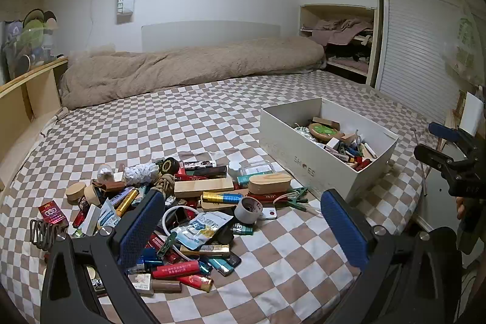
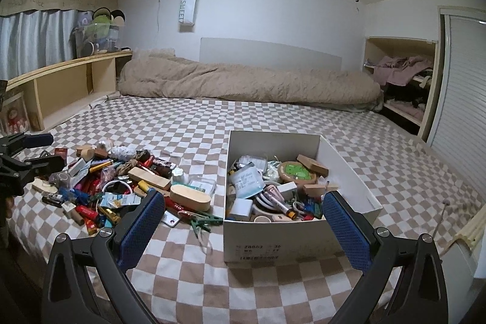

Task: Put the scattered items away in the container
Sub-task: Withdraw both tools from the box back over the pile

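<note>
A pile of scattered small items (image 1: 182, 202) lies on the checkered bed: lighters, batteries, wooden blocks, a tape roll (image 1: 249, 209), packets. It also shows in the right wrist view (image 2: 127, 184). A white shoe box (image 1: 306, 160) stands to its right, partly filled; it also shows in the right wrist view (image 2: 282, 239). My left gripper (image 1: 243, 230) is open and empty, hovering over the near side of the pile. My right gripper (image 2: 243, 230) is open and empty, just in front of the box's near left corner.
A rolled beige duvet (image 1: 188, 69) lies across the far side of the bed. A wooden shelf (image 2: 60, 81) runs along the left edge. An open closet (image 2: 401, 81) and a shutter door (image 1: 425, 50) stand on the right. The bed's edge drops off at the right.
</note>
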Demonstrator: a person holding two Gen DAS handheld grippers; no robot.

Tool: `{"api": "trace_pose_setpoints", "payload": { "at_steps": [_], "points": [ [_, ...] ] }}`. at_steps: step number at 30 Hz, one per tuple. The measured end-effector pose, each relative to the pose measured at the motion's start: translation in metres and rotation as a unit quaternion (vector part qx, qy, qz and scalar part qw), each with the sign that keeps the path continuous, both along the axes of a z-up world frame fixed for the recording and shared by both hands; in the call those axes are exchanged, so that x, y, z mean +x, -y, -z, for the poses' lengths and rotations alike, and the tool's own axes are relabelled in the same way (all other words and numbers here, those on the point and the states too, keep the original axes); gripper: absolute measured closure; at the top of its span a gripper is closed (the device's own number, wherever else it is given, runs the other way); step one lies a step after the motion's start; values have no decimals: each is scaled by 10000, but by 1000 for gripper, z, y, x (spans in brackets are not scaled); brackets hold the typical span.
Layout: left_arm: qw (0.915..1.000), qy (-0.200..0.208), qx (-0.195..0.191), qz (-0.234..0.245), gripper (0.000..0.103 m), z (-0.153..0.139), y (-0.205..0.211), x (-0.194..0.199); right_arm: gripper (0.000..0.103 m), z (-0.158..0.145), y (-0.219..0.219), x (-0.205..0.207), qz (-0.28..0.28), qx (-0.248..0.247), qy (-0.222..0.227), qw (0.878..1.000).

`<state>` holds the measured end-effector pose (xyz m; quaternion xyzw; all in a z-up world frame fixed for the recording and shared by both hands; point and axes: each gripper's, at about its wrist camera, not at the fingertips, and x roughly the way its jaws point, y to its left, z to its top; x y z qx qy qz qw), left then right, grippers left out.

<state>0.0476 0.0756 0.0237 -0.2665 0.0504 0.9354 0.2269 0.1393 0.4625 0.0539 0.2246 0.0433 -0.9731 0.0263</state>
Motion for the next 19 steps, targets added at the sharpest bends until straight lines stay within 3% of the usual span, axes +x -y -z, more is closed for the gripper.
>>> {"api": "trace_pose_setpoints", "payload": {
  "at_steps": [19],
  "points": [
    [9999,45,111,-4,0,2,-2,0,0,-1,0,0,10,-1,-6,10000]
  ]
}}
